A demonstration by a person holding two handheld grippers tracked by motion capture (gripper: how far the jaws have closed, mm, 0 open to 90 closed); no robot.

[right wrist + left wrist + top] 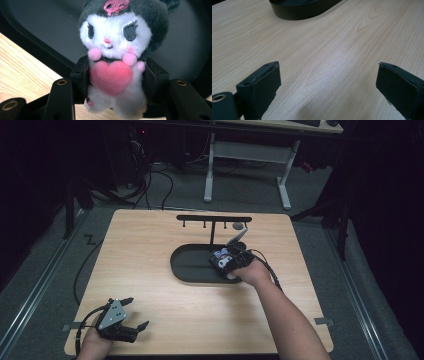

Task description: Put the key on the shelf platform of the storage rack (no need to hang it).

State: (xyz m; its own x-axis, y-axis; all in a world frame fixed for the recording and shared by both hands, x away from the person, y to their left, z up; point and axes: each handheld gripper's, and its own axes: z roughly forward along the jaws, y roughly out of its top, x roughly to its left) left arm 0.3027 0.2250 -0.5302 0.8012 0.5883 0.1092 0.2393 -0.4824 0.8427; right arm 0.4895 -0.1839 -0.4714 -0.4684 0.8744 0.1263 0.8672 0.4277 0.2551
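Observation:
A small plush toy (116,50) with a white face, dark hood and pink heart sits between the jaws of my right gripper (115,77), which is shut on its body. In the high view the plush toy (222,259) and the right gripper (231,262) are over the right end of a black oval tray (192,265). My left gripper (136,312) rests near the table's front left corner, open with nothing between its fingers. In the left gripper view its two pads (265,85) stand wide apart over bare wood.
A black T-shaped stand with small hooks (214,220) rises just behind the tray. A grey round tag (238,226) hangs near its right end. The wooden table (150,250) has bare room to the left and front. A desk frame (245,155) stands beyond it.

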